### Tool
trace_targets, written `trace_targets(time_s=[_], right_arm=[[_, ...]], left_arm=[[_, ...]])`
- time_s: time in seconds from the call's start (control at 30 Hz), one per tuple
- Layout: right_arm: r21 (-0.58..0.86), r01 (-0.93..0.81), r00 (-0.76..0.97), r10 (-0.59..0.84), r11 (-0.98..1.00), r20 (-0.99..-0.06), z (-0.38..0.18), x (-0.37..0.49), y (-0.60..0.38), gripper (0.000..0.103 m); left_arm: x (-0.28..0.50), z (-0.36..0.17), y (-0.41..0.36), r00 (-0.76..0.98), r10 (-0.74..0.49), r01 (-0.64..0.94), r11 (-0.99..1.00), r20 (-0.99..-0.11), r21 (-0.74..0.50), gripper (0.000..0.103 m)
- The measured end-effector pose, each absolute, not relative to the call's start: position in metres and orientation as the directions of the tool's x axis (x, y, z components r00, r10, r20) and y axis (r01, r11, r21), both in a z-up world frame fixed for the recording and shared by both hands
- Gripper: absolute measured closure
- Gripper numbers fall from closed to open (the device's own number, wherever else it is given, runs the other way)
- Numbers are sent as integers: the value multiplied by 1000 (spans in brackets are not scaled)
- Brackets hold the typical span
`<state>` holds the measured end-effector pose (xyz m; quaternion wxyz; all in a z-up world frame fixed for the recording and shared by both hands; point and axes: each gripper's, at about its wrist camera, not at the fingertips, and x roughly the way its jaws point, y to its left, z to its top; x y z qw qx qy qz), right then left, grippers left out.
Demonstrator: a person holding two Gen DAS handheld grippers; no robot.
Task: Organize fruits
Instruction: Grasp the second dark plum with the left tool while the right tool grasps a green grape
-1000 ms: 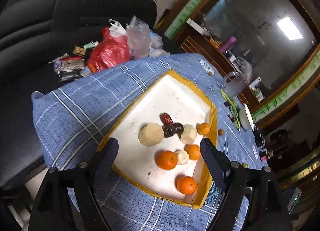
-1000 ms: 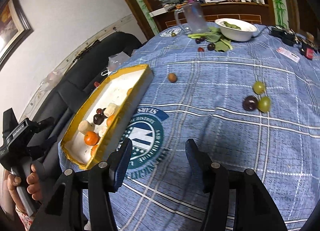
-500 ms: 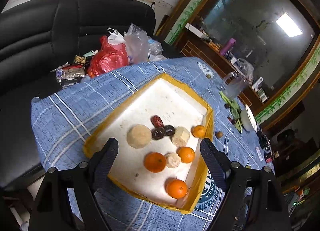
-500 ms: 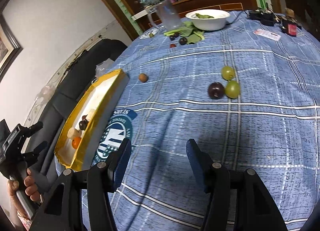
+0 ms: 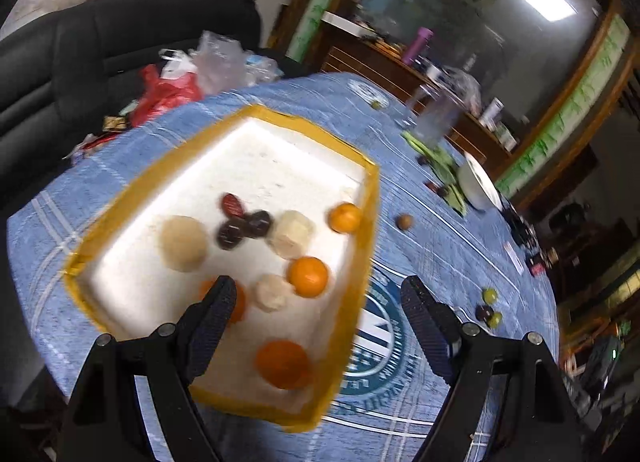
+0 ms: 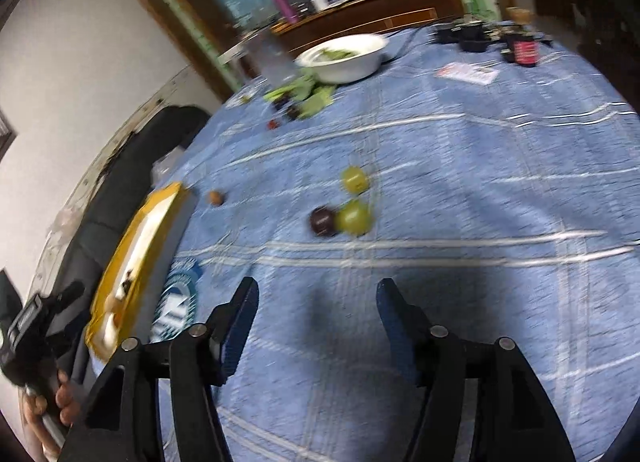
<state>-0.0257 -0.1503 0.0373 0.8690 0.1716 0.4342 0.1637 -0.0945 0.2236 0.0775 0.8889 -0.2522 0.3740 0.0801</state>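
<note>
Two grippers are held wide open and empty: the left gripper above the yellow-rimmed tray, the right gripper above the tabletop near two green fruits.

Motion blur smears the 4 oranges in the tray; the left finger hides part of 1.

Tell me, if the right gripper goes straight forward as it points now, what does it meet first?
Probably the dark plum touching a green fruit on the tablecloth. The right gripper is open; depth is uncertain.
</note>
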Motion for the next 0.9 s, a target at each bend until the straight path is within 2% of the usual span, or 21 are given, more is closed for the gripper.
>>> trace_targets(time_s=[0.17, 0.3, 0.33, 0.4, 0.5, 0.7, 0.83, 0.87, 0.9], right_arm=[[410, -66, 583, 369, 910, -724, 32, -4, -167, 36], [353, -91, 567, 340, 931, -750, 25, 17, -155, 37], [334, -103, 562, 332, 937, -758, 23, 20, -151, 38], [256, -138, 556, 289, 957, -779, 17, 27, -138, 48], [174, -171, 559, 241, 970, -793, 11, 33, -128, 50], [176, -183, 580, 251, 967, -775, 9, 47, -126, 50], [260, -192, 567, 323, 946, -758, 8, 52, -131, 50], [279, -201, 566, 343, 939, -750, 7, 52, -133, 52], [297, -218, 557, 368, 930, -745, 7, 51, -134, 60]], left_arm=[[-80, 74, 182, 692, -119, -206, 913, -712, -352, 20], [-70, 71, 164, 673, -154, -155, 927, -724, -341, 20], [-70, 70, 164, 672, -155, -153, 928, -724, -340, 20], [-68, 70, 164, 670, -157, -152, 928, -725, -341, 20], [-65, 69, 164, 666, -156, -158, 926, -729, -342, 20], [-57, 64, 152, 647, -175, -139, 930, -742, -341, 20], [-51, 66, 138, 647, -189, -105, 937, -738, -332, 20], [-49, 66, 135, 646, -194, -99, 938, -739, -332, 20], [-47, 65, 132, 641, -200, -94, 938, -741, -335, 20]])
